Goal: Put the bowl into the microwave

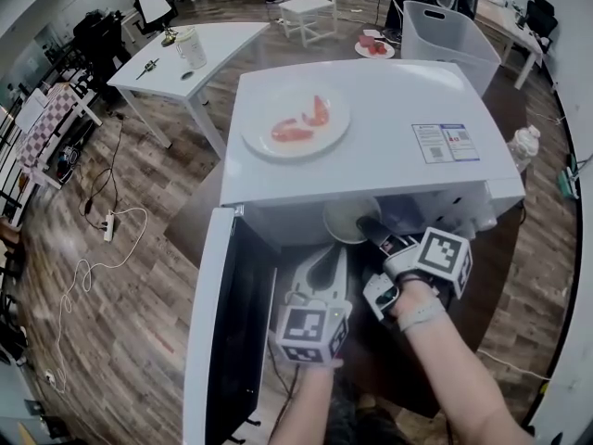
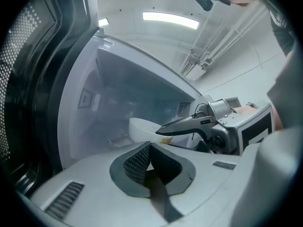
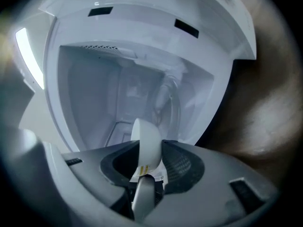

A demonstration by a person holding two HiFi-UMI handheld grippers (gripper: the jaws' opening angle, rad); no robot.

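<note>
The white bowl (image 1: 347,219) hangs on edge at the mouth of the white microwave (image 1: 389,100), whose door (image 1: 218,341) stands swung out to the left. My right gripper (image 1: 371,230) is shut on the bowl's rim. In the right gripper view the bowl (image 3: 147,141) stands upright between the pads (image 3: 177,162) of the right gripper (image 3: 147,162), with the bare microwave cavity (image 3: 118,89) straight ahead. My left gripper (image 1: 324,265) sits lower, in front of the opening, jaws together and holding nothing. The left gripper (image 2: 150,162) looks past the bowl (image 2: 142,128) into the cavity (image 2: 118,93).
A plate (image 1: 295,123) with red food rests on top of the microwave. The open door (image 2: 28,79) walls off the left side. A white table (image 1: 195,58), a grey bin (image 1: 445,35), a bottle (image 1: 523,145) and floor cables (image 1: 93,248) lie around.
</note>
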